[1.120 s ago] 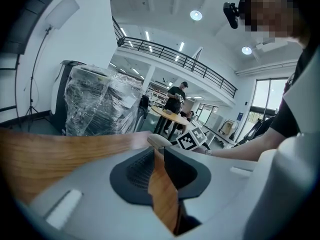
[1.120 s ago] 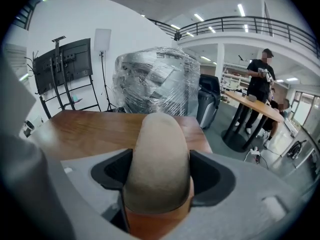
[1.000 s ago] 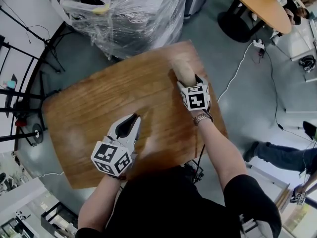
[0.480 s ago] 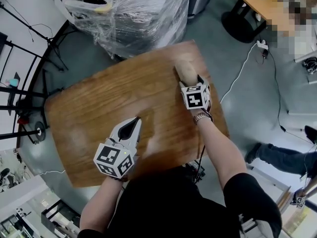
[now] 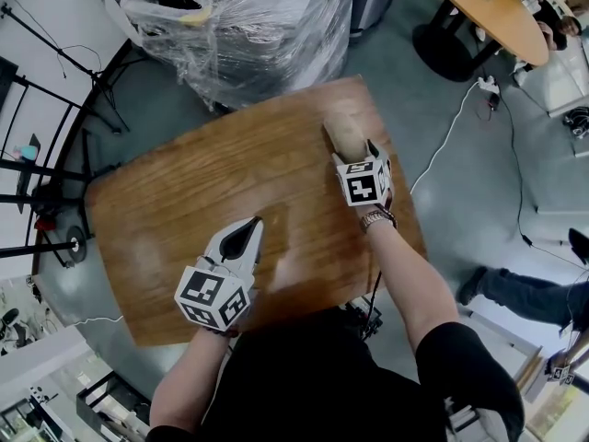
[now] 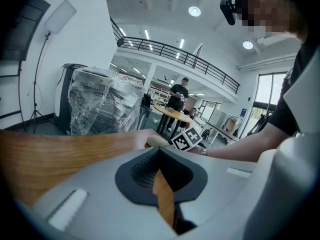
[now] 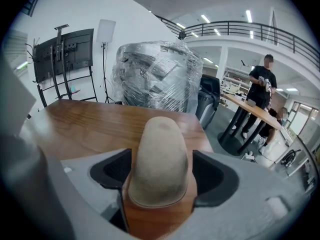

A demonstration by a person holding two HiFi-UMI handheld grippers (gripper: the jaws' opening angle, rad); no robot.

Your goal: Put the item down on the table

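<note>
Masking tan item (image 5: 344, 133) rear: right gripper (image 5: 353, 153).

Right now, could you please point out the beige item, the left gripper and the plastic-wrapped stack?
beige item (image 7: 161, 154): right gripper view, its rounded upper face.
left gripper (image 5: 250, 225): head view, tips of its closed jaws.
plastic-wrapped stack (image 5: 248, 26): head view, its wrapped top.

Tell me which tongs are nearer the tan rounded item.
Right. The right tongs grip the tan rounded item near the table's far right edge; the left tongs are shut, empty, well apart toward the near left.
</note>
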